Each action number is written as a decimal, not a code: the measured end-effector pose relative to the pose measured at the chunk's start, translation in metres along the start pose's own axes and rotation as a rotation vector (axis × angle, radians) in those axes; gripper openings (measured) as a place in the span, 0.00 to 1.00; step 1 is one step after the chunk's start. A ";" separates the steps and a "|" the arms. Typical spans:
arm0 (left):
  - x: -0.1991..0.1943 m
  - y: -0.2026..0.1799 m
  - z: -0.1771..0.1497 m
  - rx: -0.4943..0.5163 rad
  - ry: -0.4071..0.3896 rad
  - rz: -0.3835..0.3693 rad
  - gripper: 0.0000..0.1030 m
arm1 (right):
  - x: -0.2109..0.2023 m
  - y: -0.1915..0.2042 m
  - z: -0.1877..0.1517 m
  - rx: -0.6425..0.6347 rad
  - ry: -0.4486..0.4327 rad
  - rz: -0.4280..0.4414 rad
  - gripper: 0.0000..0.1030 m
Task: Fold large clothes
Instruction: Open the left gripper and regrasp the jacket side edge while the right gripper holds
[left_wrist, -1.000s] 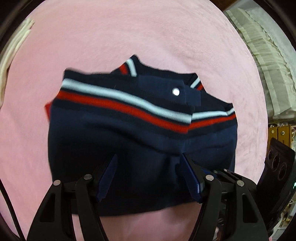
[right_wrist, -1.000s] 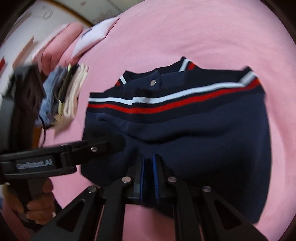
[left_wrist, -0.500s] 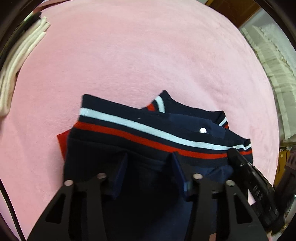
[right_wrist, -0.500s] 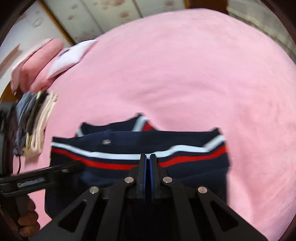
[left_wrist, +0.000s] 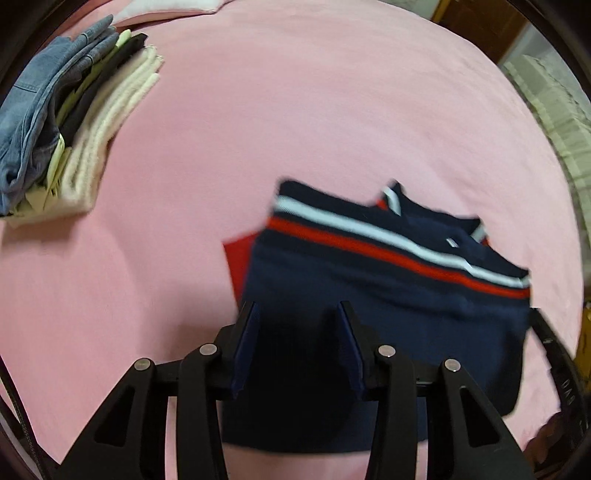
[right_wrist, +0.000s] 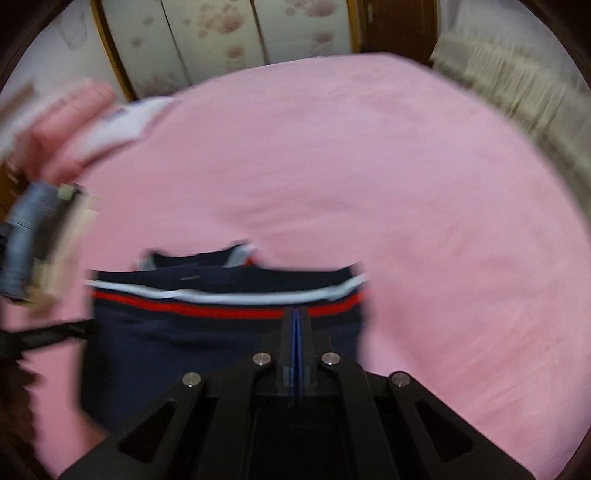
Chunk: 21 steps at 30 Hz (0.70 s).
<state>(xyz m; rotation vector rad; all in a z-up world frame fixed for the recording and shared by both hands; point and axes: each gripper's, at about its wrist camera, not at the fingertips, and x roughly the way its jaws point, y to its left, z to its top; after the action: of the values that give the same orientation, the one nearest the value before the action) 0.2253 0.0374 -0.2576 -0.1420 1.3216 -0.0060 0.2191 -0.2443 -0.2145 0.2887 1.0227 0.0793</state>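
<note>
A folded navy sweater (left_wrist: 388, 295) with a red and a white stripe lies on the pink bed (left_wrist: 258, 110). My left gripper (left_wrist: 297, 314) stands over its near left part. The jaws are partly closed and dark navy cloth fills the gap between the blue pads. In the right wrist view the sweater (right_wrist: 184, 332) is blurred. My right gripper (right_wrist: 295, 314) has its pads pressed together at the red stripe, where the cloth kinks. A black part of the right gripper's body (left_wrist: 554, 354) shows at the sweater's right edge.
A stack of folded clothes (left_wrist: 74, 110), denim on top and cream at the bottom, sits on the bed to the far left, seen again as the blurred stack (right_wrist: 37, 240). A pink pillow (right_wrist: 62, 122) and the headboard (right_wrist: 221, 29) lie beyond. Cream ruffled fabric (right_wrist: 517, 85) borders the bed's right side.
The left jaws narrowed around the navy cloth and the right pads closed fully. Both views swung up, bringing the clothes stack and headboard into sight. The sweater sits further right in the left view.
</note>
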 end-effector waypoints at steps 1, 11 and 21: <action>0.000 -0.006 -0.006 0.005 0.005 -0.010 0.40 | 0.003 0.006 -0.006 0.016 0.031 0.042 0.00; 0.011 -0.030 -0.055 0.110 0.062 0.076 0.42 | 0.043 0.014 -0.053 0.080 0.301 0.236 0.00; -0.001 0.028 -0.072 -0.084 0.061 0.095 0.46 | 0.003 -0.048 -0.057 0.095 0.204 0.020 0.00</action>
<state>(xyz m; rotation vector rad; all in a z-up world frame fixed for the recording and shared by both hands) 0.1539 0.0577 -0.2771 -0.1508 1.3890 0.1269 0.1688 -0.2786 -0.2584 0.3834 1.2280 0.0791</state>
